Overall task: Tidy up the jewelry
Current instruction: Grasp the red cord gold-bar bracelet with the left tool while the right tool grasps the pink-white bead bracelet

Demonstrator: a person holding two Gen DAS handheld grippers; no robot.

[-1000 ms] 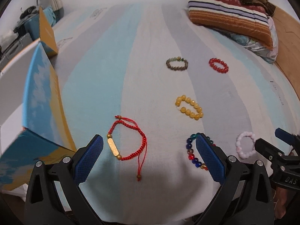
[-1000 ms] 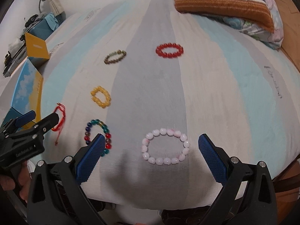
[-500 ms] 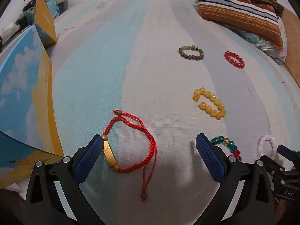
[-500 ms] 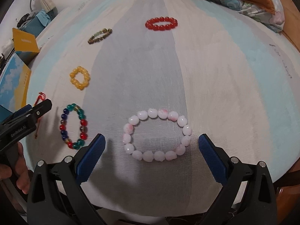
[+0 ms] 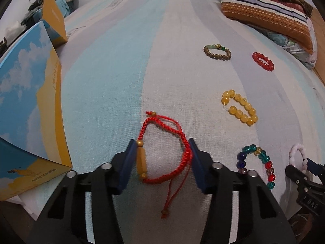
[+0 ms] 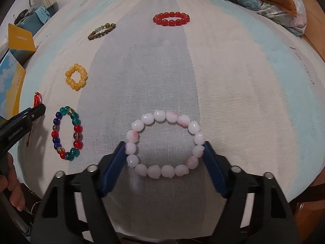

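A red cord bracelet (image 5: pixel 183 152) with a gold bar lies on the striped bed sheet between the blue pads of my left gripper (image 5: pixel 161 154). The pads touch its two sides and the jaws are partly closed. A pale pink bead bracelet (image 6: pixel 164 144) lies between the pads of my right gripper (image 6: pixel 164 154), which touch its sides. A multicolour bead bracelet (image 6: pixel 68 131), a yellow bead bracelet (image 6: pixel 76 77), a brown-green bead bracelet (image 6: pixel 101 31) and a red bead bracelet (image 6: pixel 171 19) lie further out on the sheet.
An open blue and yellow cardboard box (image 5: pixel 30 101) stands at the bed's left edge. A striped pillow (image 5: pixel 264 6) lies at the far right. The bed's front edge is just below both grippers. The left gripper also shows in the right wrist view (image 6: pixel 22 122).
Both grippers moved forward and down onto the sheet. Their jaws narrowed, the left around the red cord bracelet, the right around the pink bracelet.
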